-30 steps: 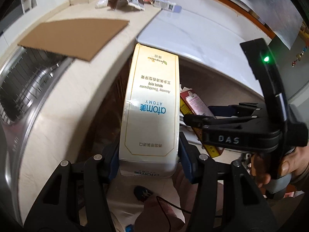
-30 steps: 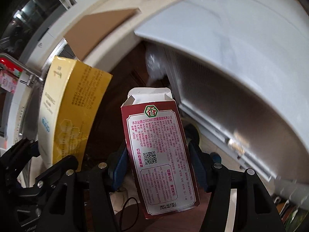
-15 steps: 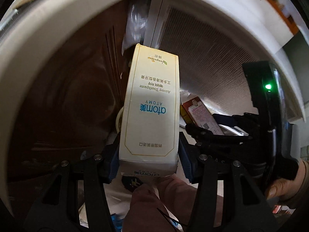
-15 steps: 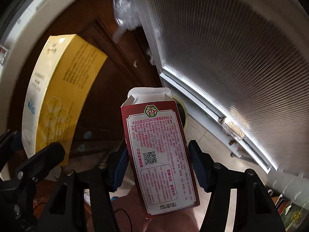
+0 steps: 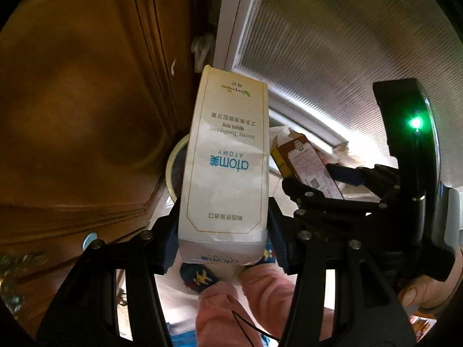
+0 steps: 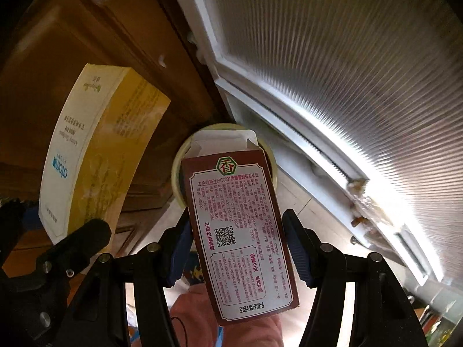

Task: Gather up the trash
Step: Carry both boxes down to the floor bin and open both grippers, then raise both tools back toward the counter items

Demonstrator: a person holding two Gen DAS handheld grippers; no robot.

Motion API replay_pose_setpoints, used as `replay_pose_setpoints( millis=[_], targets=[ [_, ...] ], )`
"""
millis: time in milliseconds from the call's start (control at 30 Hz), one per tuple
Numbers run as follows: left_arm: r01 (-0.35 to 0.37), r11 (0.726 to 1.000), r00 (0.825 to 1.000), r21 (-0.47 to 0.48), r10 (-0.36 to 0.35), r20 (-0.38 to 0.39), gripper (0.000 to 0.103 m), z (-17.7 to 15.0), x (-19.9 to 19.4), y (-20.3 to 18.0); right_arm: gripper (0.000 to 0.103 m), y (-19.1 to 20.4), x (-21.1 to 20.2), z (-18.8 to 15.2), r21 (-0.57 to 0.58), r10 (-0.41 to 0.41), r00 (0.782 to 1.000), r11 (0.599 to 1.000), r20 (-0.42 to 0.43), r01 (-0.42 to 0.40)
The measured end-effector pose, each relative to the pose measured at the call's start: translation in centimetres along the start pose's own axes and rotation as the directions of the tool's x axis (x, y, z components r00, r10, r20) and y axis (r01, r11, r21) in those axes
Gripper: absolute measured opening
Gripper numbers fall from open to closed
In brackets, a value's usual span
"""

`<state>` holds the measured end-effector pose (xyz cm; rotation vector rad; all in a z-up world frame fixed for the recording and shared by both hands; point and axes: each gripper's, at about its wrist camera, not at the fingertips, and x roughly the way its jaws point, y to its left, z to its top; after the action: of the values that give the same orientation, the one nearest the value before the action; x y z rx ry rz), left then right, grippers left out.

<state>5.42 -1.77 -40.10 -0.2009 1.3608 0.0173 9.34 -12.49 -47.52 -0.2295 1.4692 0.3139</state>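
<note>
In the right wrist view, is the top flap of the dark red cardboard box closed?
No, the dark red cardboard box held in the right gripper has its white top flaps standing open, above the round pale-rimmed bin.

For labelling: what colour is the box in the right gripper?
Dark red box with a white printed panel; clearest in the right wrist view.

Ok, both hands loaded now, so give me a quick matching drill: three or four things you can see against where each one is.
Things:
1. toothpaste box
2. dark red carton
3. round bin
4. ribbed glass door

Places:
a. on the floor, under both boxes
b. clamped in the right gripper
c. at the right of both views
d. clamped in the left gripper

Pairs: 1-d, 2-b, 3-a, 4-c
</note>
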Motion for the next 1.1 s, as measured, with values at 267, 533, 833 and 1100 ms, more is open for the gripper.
replay_pose_setpoints(
  millis=[267,533,833,1100],
  targets=[
    [-0.039,0.999,0.998,0.023,0.041,-0.050,0.053,1.3,5.1,1.0,0.063,-1.2,5.5,1.6,0.028,0.047,0.999,0.999,-0.014,-0.047],
    [-0.076,0.997,0.996,0.016,0.077,-0.054,0.072,1.5,5.5,3.1,0.068,-1.5,6.8,3.2,0.051,0.106,0.994,0.993,0.005,-0.106],
    [-0.083,0.997,0.996,-0.001,0.083,-0.040,0.072,1.3,4.6,3.0,0.070,-1.8,6.6,2.3,0.048,0.113,0.994,0.993,-0.008,-0.112],
    [-0.073,0.997,0.997,-0.036,0.072,-0.018,0.072,1.2,0.4,2.4,0.070,-1.0,2.7,0.4,0.039,0.129,0.992,0.991,-0.010,-0.129]
  ],
)
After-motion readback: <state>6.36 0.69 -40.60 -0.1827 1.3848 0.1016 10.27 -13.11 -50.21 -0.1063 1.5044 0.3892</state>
